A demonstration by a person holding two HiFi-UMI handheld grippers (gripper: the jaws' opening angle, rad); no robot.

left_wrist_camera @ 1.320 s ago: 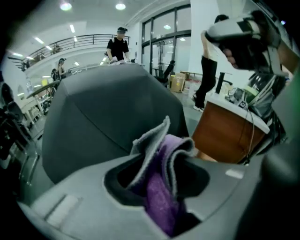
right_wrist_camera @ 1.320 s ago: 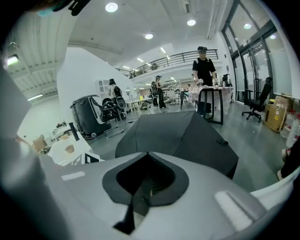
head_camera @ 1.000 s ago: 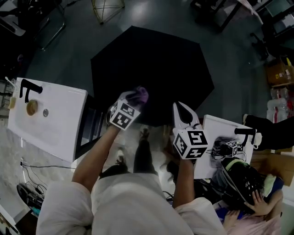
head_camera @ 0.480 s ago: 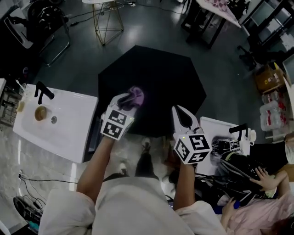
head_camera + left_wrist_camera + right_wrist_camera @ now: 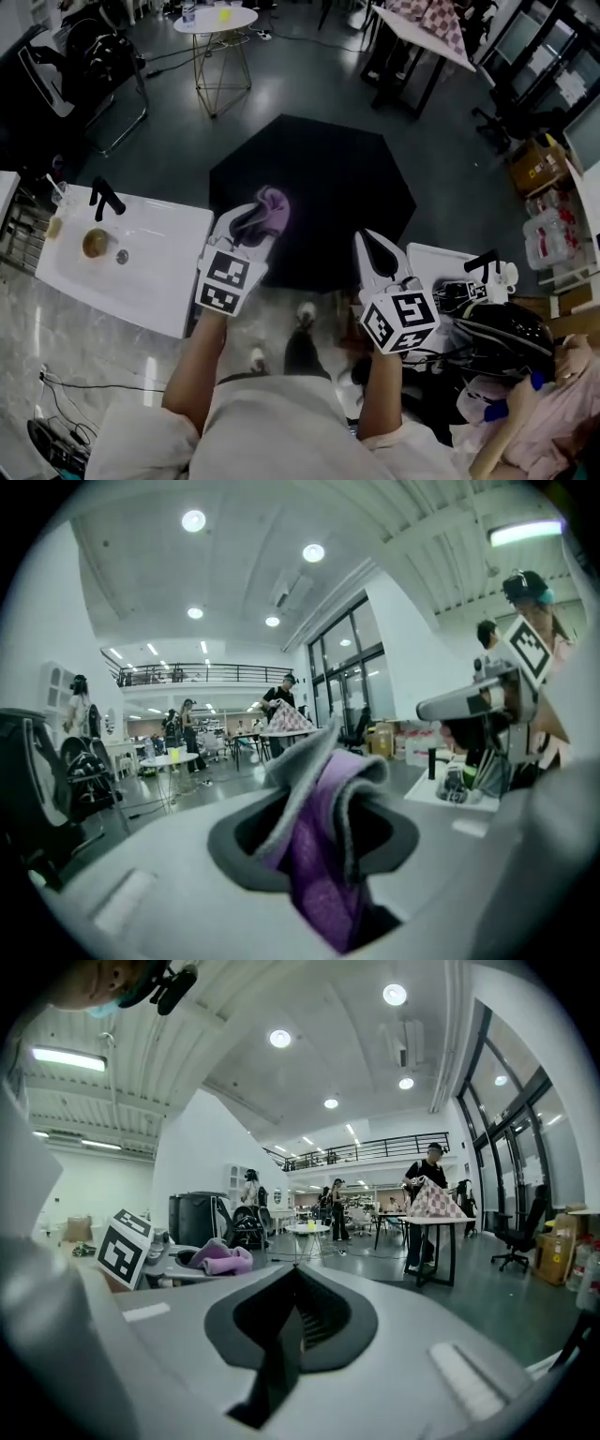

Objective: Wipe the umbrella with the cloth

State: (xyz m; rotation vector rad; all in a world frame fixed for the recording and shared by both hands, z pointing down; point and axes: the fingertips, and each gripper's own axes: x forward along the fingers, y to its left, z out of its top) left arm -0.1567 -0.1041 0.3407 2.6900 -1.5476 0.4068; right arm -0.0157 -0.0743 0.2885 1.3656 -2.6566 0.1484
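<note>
Our left tongs are pinching the purple cloth, a folded wad that bulges out past the tips. Our right tongs are pressed together with nothing between them. From the head view both sit over the near edge of the black umbrella, which lies open on the grey floor with its canopy facing up. Both gripper views look level across the room, so we judge the tongs are held above the fabric and the wiping stroke is not yet in contact. To do it well, we should tip the left tongs down until a broad face of the cloth lies on a panel. We can then draw it from the crown toward the rim in overlapping passes. Pressure should be light, since the canopy will likely give and the umbrella may slide or rock. The right tongs could steady the near rim. The pinch must be firm, or drag may pull the wad free. For writing, we can make out only the square black-and-white patterns on each marker cube. No brand or label is legible anywhere.
</note>
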